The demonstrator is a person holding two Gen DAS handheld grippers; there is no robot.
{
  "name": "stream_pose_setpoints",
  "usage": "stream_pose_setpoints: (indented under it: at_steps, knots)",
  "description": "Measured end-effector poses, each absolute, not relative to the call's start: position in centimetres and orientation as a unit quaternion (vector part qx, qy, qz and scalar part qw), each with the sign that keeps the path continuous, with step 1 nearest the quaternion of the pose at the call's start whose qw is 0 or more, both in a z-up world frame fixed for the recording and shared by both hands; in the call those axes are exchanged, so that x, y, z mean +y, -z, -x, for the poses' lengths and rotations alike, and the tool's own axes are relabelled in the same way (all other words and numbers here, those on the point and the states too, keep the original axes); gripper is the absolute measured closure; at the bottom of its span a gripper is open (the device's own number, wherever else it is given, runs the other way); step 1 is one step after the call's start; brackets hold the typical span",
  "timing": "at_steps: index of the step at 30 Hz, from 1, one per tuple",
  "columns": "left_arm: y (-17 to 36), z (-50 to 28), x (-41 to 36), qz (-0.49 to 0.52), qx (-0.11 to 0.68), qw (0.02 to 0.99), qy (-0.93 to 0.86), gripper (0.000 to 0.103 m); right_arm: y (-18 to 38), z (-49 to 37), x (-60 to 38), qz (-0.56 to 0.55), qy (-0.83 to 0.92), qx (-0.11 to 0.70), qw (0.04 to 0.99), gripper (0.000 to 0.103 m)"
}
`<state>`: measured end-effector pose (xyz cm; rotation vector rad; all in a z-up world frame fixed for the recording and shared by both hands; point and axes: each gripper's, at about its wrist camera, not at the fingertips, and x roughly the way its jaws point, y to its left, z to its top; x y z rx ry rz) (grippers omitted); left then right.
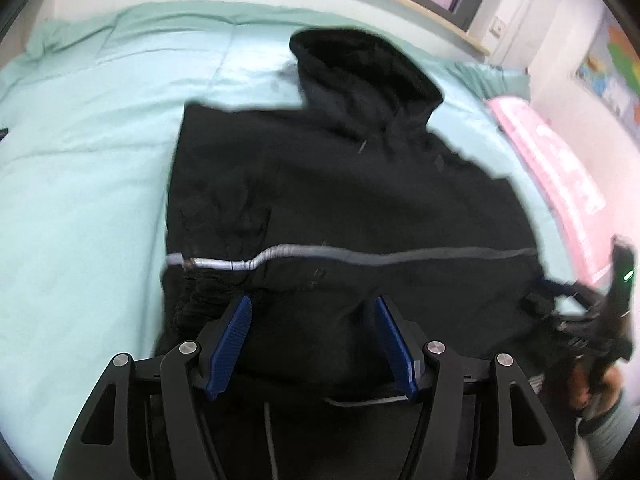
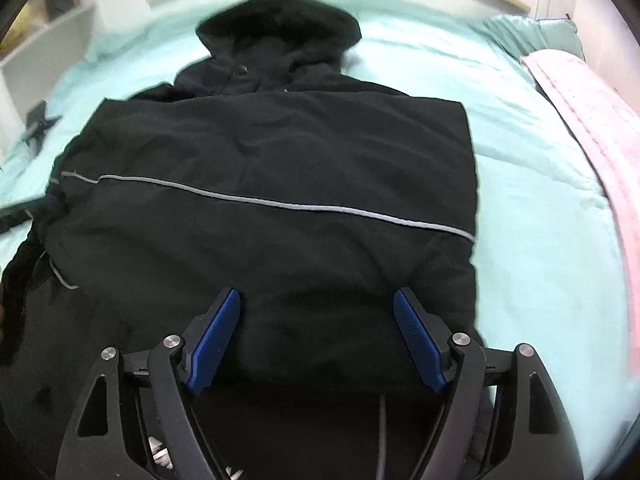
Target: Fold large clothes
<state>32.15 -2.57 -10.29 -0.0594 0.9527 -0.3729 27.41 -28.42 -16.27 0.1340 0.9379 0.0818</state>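
Both tongs (image 1: 311, 302) (image 2: 317, 294) open, black jacket (image 2: 264, 200) under them

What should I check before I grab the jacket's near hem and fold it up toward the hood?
1. Left gripper jaws apart, nothing pinched: ok.
2. Right gripper jaws apart, nothing pinched: ok.
3. Black jacket lying flat on the bed: ok.
4. Sides already folded in: ok.
5. Hood clear of the pink blanket: ok.
6. Hem between the jaws: cannot tell.
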Motion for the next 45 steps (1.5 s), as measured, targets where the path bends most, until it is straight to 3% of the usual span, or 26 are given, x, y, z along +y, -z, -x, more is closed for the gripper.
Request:
stream_pose_setpoints:
  at_steps: [8,13,23,33,35,36,37,39,41,43,45]
  knots:
    - [-7.0,-36.4,-3.2,0.027,0.385,0.901,0.197,0.036,0.1,-30.6,-34.6,-0.174,-0.033,0.374,0.911,0.025]
    - [-10.0,-41.2,-5.3,-0.01,0.368,0.913,0.176,0.031,-3.0,-37.5,-36.1,-0.187,-0.025,0.365,0.912,0.025]
    - [-0.5,-58.3,-9.9,-0.022,0.435,0.884,0.17,0.031,4.8,-52.2,-35.5,-0.169,-0.023,0.438,0.883,0.025]
    - [8.1,-67.4,-11.9,-0.013,0.475,0.868,0.144,0.031,12.1,-62.6,-36.5,-0.2,-0.025,0.476,0.856,0.028]
    - [9.2,-69.0,-12.0,-0.015,0.475,0.872,0.119,0.037,13.2,-64.1,-36.0,-0.201,-0.037,0.492,0.846,0.05]
    - [9.3,-69.4,-11.9,-0.02,0.474,0.873,0.11,0.076,13.7,-64.8,-35.7,-0.189,-0.023,0.503,0.843,0.098]
    - [9.5,-69.9,-11.6,-0.019,0.481,0.87,0.111,0.094,13.5,-64.8,-36.1,-0.191,0.005,0.502,0.844,0.098]
    - [8.1,-69.6,-9.6,0.033,0.475,0.866,0.154,0.094,11.5,-63.2,-38.9,-0.273,-0.006,0.446,0.853,0.098]
    - [6.1,-68.0,-7.0,0.082,0.458,0.859,0.212,0.087,9.7,-61.2,-40.1,-0.286,-0.026,0.403,0.869,0.098]
    - [6.3,-67.1,-5.6,0.098,0.461,0.854,0.22,0.066,10.3,-60.1,-39.6,-0.248,-0.036,0.4,0.882,0.096]
    - [9.8,-67.4,-5.2,0.088,0.506,0.829,0.221,0.065,13.8,-60.8,-38.9,-0.226,-0.033,0.444,0.866,0.096]
